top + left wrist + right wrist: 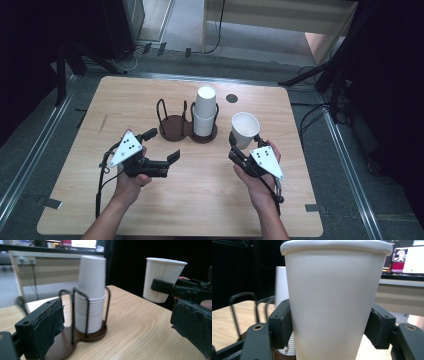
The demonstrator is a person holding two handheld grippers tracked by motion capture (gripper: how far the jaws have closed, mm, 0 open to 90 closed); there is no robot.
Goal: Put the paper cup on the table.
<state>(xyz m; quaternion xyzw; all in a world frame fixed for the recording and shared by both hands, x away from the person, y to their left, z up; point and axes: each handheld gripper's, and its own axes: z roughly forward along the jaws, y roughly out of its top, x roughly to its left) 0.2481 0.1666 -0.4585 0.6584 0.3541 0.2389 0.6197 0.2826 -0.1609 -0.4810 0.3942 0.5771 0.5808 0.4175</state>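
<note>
**Paper cup clamped in right gripper, clear of the bench**

Right gripper grips a white paper cup by its lower wall, one pad on each side; cup upright, mouth up, held off the bench, just right of the stack of cups in the wire cup holder. Left gripper jaws spread wide, nothing between them, near the holder's empty left ring.

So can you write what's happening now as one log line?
right tongs: shut on paper cup, upright | left tongs: open, empty | cup stack: in holder
</note>
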